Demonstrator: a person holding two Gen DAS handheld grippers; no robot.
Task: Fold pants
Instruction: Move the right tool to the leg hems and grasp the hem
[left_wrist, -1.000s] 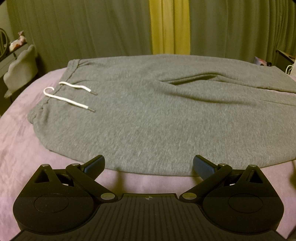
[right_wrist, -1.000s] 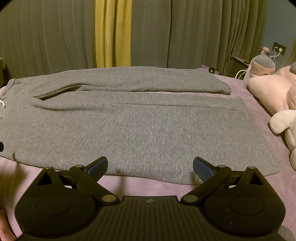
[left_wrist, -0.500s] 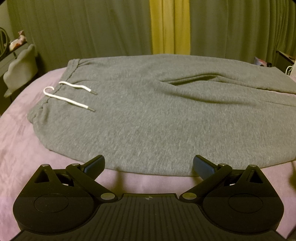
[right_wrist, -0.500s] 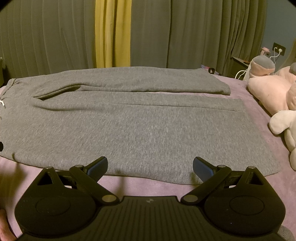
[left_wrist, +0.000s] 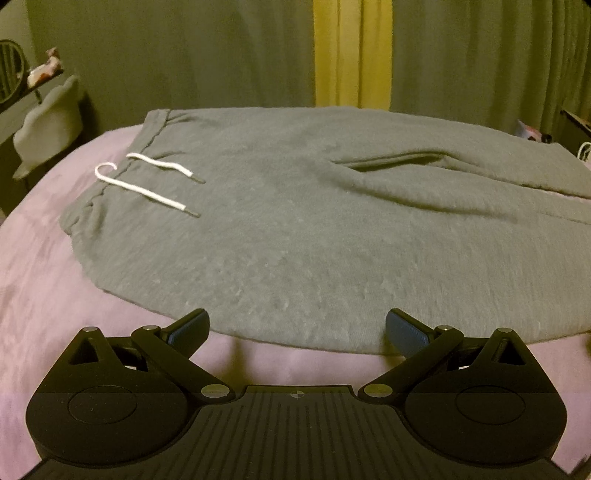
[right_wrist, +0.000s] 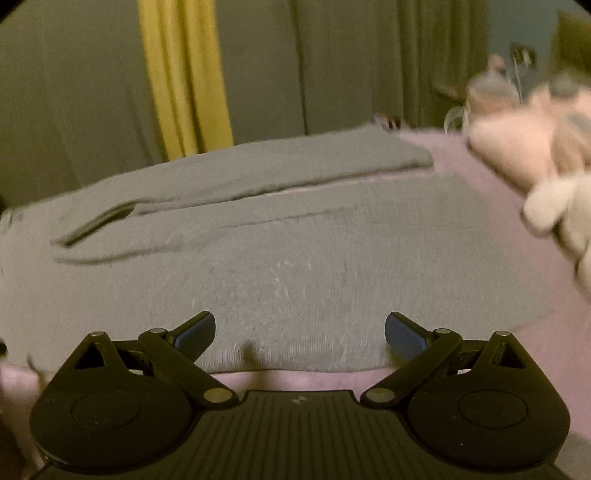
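- A white cotton drawstring (left_wrist: 147, 186) is seen at the waistband, at the left end of the grey fleece sweatpants (left_wrist: 314, 236), which are spread flat across the mauve-covered bed (left_wrist: 33, 288) with both legs laid side by side.
- The left gripper (left_wrist: 294, 325) is held at the near hem, fingers spread wide and empty, apparently for pinching that edge.
- The right gripper (right_wrist: 300, 328) is likewise held open over the near leg; pale pink plush toys (right_wrist: 524, 147) are blurred at right.

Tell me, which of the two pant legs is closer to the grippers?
The wide, flat leg at the front of the gray pants. Its edge lies just before the open right gripper. The other leg lies behind it, nearer the curtains.
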